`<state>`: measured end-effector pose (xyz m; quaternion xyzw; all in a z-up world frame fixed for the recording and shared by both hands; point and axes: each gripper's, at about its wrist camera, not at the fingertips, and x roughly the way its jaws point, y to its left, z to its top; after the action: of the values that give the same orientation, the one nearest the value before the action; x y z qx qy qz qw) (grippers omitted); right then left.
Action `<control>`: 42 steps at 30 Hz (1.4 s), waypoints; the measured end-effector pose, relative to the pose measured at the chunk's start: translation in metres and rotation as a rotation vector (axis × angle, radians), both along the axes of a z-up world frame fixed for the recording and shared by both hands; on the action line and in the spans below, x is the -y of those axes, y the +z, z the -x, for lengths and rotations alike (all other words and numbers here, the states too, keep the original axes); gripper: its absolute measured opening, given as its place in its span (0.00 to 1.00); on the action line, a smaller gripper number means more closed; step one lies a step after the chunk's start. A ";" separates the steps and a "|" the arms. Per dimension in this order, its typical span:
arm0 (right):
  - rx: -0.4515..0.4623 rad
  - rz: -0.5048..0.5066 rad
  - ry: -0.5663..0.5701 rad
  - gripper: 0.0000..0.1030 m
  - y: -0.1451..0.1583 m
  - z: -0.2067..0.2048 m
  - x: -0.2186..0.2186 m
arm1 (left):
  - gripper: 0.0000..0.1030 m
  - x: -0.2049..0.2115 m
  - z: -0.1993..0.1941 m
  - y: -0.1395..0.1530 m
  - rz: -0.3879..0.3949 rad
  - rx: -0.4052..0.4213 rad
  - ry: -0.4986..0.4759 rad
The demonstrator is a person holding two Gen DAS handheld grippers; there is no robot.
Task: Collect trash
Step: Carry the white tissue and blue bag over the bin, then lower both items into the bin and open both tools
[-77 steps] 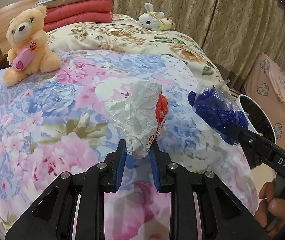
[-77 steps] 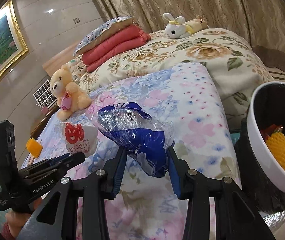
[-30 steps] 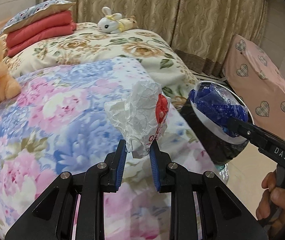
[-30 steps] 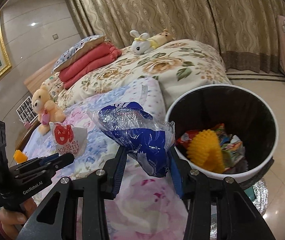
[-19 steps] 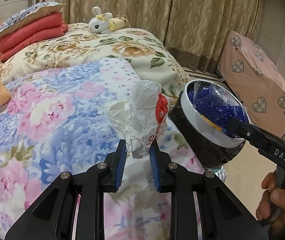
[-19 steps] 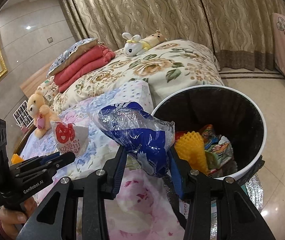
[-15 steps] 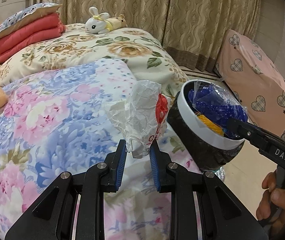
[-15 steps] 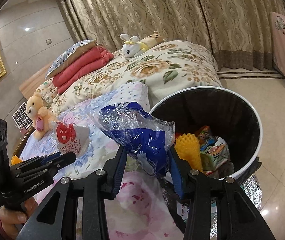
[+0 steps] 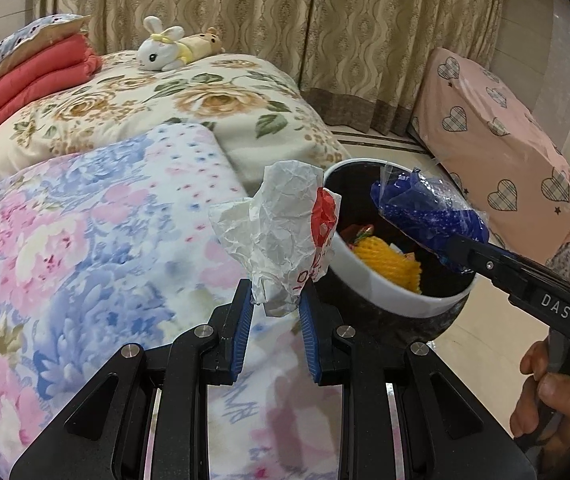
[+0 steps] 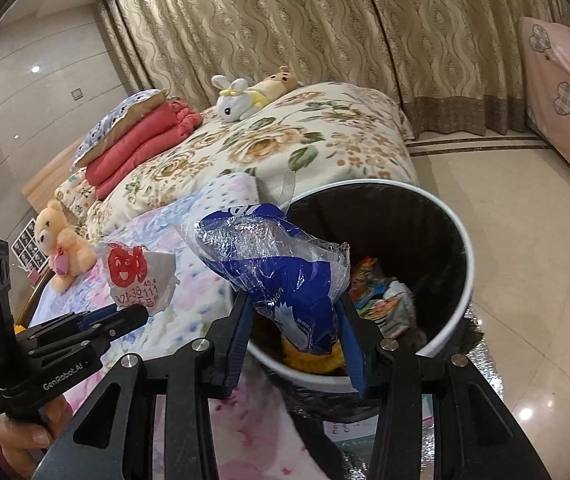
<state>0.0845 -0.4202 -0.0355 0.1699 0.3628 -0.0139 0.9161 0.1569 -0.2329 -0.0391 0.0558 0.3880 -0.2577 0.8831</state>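
Note:
My left gripper (image 9: 276,308) is shut on a crumpled white paper wrapper (image 9: 281,232) with red print, held above the bed's edge just left of the trash bin (image 9: 385,300). My right gripper (image 10: 295,334) is shut on a blue and clear plastic bag (image 10: 281,272), held over the near rim of the bin (image 10: 465,280). The bin is white-rimmed with a black liner and holds a yellow foam net (image 9: 385,260) and colourful wrappers (image 10: 381,292). The wrapper also shows in the right wrist view (image 10: 137,276), and the bag in the left wrist view (image 9: 425,216).
The bed (image 9: 85,240) with a floral quilt lies left of the bin. On it are a bunny plush (image 9: 165,48), folded red blankets (image 9: 33,80) and a teddy bear (image 10: 61,244). A pink heart-patterned cover (image 9: 493,140) stands at right. Tiled floor (image 10: 525,240) surrounds the bin.
Both grippers have moved right, off the bed toward the bin. The blue bag now hangs over the bin's opening, and the paper wrapper is beside its rim. Both grips are unchanged.

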 end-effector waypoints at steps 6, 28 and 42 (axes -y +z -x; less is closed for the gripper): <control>-0.020 0.005 -0.023 0.43 -0.003 -0.003 0.014 | 0.21 0.018 -0.004 0.002 -0.002 -0.003 -0.032; -0.057 0.001 -0.043 0.43 -0.002 -0.015 0.049 | 0.21 0.070 -0.014 0.011 -0.018 -0.003 -0.114; -0.076 -0.063 -0.046 0.43 -0.008 -0.019 0.066 | 0.22 0.085 -0.019 0.004 -0.031 -0.031 -0.145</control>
<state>0.1034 -0.4861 -0.0435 0.2063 0.3935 -0.0300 0.8954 0.1757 -0.3180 -0.0346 0.0933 0.4006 -0.3160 0.8550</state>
